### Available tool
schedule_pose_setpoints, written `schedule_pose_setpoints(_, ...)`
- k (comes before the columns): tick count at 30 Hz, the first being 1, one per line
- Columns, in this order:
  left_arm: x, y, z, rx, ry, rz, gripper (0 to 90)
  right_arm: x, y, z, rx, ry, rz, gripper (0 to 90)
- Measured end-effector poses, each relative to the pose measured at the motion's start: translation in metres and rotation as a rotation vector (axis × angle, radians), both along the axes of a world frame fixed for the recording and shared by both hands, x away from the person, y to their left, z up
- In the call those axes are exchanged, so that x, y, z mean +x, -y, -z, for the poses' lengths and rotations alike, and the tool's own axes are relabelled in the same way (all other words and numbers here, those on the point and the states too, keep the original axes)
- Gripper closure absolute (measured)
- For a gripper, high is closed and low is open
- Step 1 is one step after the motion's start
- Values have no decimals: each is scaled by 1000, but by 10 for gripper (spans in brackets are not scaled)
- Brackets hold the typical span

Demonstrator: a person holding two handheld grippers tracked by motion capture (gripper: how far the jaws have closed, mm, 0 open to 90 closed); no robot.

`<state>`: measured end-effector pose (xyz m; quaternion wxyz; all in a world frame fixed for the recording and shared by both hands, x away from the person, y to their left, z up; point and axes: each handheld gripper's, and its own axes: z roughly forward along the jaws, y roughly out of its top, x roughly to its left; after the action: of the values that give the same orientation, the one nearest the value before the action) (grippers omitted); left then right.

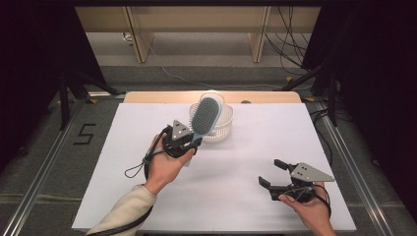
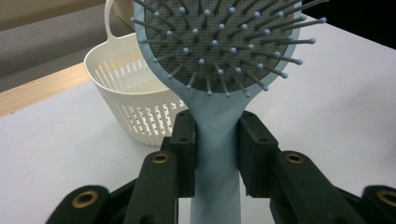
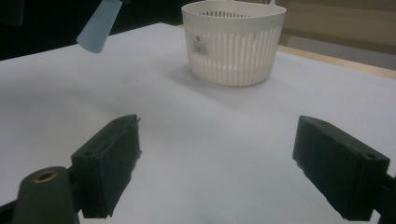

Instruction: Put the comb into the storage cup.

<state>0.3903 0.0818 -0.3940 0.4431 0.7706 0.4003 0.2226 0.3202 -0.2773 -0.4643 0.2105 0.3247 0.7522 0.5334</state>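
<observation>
A light blue hairbrush point(image 1: 205, 116) with a grey bristle pad is held up above the table, its head in front of the white slotted basket point(image 1: 222, 129). My left gripper point(image 1: 189, 142) is shut on the brush's handle point(image 2: 217, 158), with both black pads pressed against its sides just below the head. The bristles point(image 2: 224, 42) face the left gripper's camera. Near the table's front right, my right gripper point(image 1: 273, 172) stands open above the white surface with nothing between its fingers point(image 3: 109, 163). The end of the brush handle point(image 3: 99, 27) hangs at the top left of the right gripper view.
The white basket point(image 3: 233, 42) with a loop handle stands at the back middle of the white table point(image 1: 246, 147). A wooden edge point(image 1: 147, 97) runs along the table's far side. Dark stands and cables sit on the floor beyond.
</observation>
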Motion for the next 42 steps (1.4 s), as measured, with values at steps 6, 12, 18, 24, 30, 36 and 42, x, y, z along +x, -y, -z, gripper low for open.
schedule_pose_setpoints(6, 1, 0, -3, -6, 9, -3, 697, 0, 0, 0, 2, 2, 0, 156)
schedule_pose_setpoints(12, 3, -1, -6, -14, 16, -7, 697, 0, 0, 0, 2, 2, 1, 156)
schedule_pose_setpoints(18, 5, -2, -6, -17, 21, -13, 697, 0, 0, 0, 3, 1, 1, 156)
schedule_pose_setpoints(24, 6, 0, -6, 6, 42, -12, 697, 0, 0, 0, 3, 1, 1, 156)
schedule_pose_setpoints(30, 7, 0, -8, 15, 55, -10, 697, 0, 0, 0, 2, 1, 2, 156)
schedule_pose_setpoints(36, 8, -1, -10, 9, 48, -13, 697, 0, 0, 0, 1, 0, 3, 156)
schedule_pose_setpoints(42, 8, 1, -11, 6, 52, -10, 697, 0, 0, 0, -3, 0, 6, 156)
